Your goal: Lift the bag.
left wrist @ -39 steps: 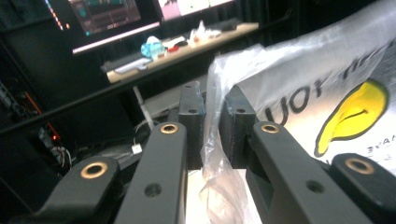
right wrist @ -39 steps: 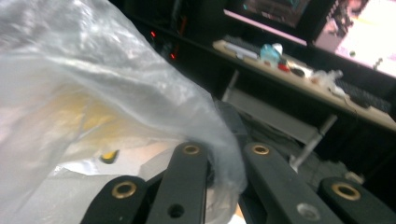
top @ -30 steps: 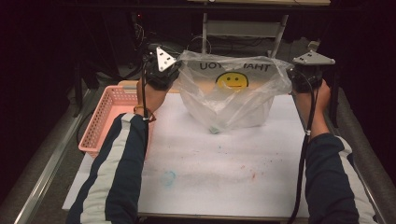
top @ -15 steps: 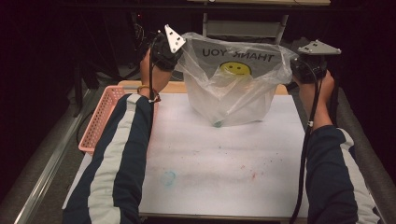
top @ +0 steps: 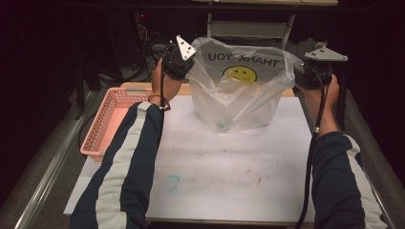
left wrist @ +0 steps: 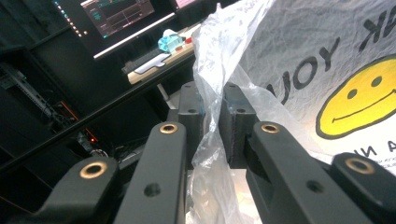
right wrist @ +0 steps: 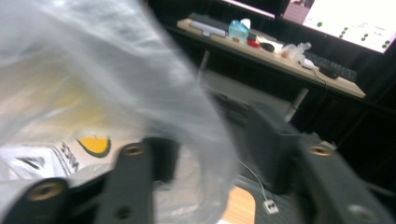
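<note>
The left gripper is seen closed on a gathered fold of thin, crinkled film at the left rim of the plastic bag, the film pinched between its 2 black jaws. In the right gripper view, the right gripper has its jaws apart with film draped between and over them; the picture is blurred, so whether that rim is actually clamped cannot be told.

From the high view, the bag is held up between both grippers at the far edge of the white table mat, its mouth stretched wide from left to right. Its translucent body sags down from that line, the bottom apparently resting on the mat. The long axis of the opening thus runs from one gripper to the other, each hand equally near its own corner. A yellow smiley face and "THANK YOU" lettering are printed on the far panel, read reversed from this side. A pink, perforated plastic basket stands at the mat's left edge, just beside the left forearm.
</note>
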Motion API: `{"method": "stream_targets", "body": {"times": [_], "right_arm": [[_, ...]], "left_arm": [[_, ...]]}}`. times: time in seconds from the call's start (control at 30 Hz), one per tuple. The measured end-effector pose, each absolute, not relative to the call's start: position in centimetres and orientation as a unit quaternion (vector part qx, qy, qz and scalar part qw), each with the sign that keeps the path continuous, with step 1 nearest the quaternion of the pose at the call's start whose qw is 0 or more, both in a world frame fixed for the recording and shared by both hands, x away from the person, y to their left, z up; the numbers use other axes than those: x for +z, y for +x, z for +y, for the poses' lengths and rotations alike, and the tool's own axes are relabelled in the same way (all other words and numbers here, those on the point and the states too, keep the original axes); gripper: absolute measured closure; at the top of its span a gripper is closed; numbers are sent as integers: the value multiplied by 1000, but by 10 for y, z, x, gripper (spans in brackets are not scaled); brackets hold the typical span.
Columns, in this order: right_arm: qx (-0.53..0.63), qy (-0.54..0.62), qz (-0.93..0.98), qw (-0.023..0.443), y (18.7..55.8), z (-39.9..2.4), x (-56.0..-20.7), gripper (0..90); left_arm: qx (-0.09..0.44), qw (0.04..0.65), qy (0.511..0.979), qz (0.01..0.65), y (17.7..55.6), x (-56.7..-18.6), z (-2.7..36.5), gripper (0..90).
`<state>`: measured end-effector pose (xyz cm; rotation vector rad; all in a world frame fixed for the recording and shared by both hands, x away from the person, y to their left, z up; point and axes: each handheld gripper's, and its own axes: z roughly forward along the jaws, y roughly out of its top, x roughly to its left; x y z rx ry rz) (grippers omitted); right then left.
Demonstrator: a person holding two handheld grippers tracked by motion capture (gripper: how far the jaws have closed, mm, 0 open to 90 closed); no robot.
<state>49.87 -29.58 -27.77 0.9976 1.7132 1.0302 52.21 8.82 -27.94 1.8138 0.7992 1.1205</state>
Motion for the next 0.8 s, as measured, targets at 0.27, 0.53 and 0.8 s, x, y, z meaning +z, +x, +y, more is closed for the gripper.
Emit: {"method": "stream_targets", "body": {"times": [0.27, 0.53, 0.8], "right_arm": [[453, 379, 678, 437, 475, -306, -264, 408], [458, 385, 667, 445, 453, -323, -261, 364], [449, 356, 687, 447, 430, -321, -255, 319]], "left_arm": [[439, 424, 720, 331, 516, -271, 101, 705], [433, 432, 720, 327, 507, -268, 113, 677], [427, 433, 723, 329, 504, -280, 119, 703]]}}
